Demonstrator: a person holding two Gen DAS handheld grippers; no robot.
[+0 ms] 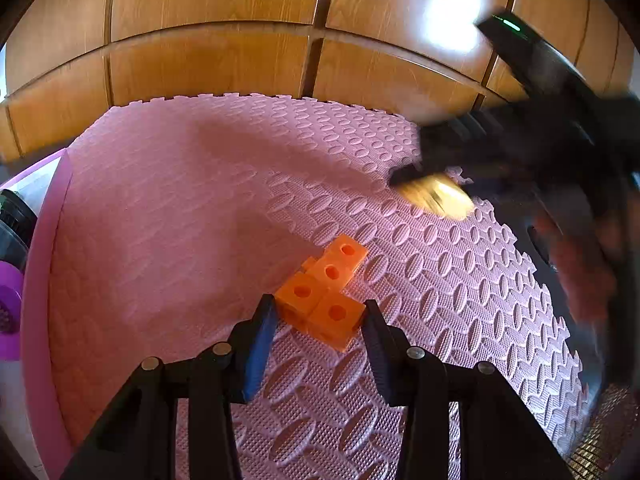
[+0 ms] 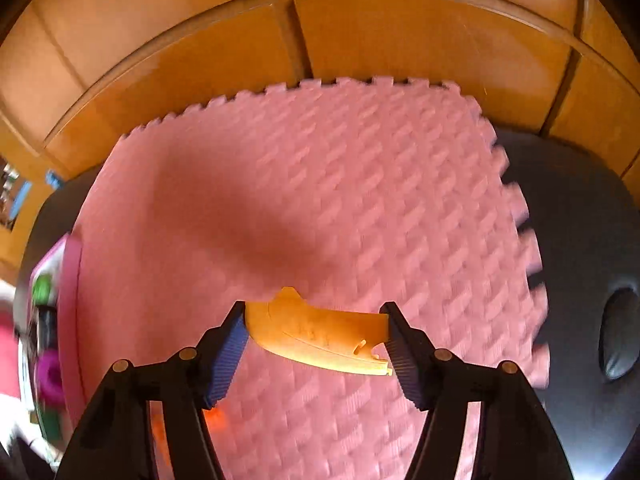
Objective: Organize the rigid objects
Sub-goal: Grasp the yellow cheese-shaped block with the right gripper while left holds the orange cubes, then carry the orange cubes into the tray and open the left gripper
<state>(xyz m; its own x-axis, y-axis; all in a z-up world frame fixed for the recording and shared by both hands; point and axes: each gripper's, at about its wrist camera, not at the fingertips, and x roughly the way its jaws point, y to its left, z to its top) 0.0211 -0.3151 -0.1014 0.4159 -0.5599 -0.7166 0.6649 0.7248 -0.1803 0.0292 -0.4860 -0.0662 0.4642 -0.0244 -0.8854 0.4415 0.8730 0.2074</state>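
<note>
Blurring smears most of the right gripper (image 1: 424, 184) as the left wrist camera sees it, far ahead and to the right of the left gripper (image 1: 320, 314); only a dark body and a yellow smudge at its tip can be made out there. From its own camera the right gripper (image 2: 316, 330) is clearer: its jaws are clamped on the two ends of a flat yellow piece (image 2: 320, 334), curved like a wing, held crosswise above the pink foam mat (image 2: 320, 184). An orange blur shows below the left finger, too smeared to identify.

The left gripper's jaws stand apart, holding nothing, with the orange block cluster (image 1: 326, 294) lying on the mat just ahead, between the fingertips; whether either finger touches it cannot be told. Its cubes each carry a round hole on top.

Off the mat's left edge sits a pink-rimmed bin (image 2: 72, 280), cut off by the frame; purple and green things inside are too blurred to name.
</note>
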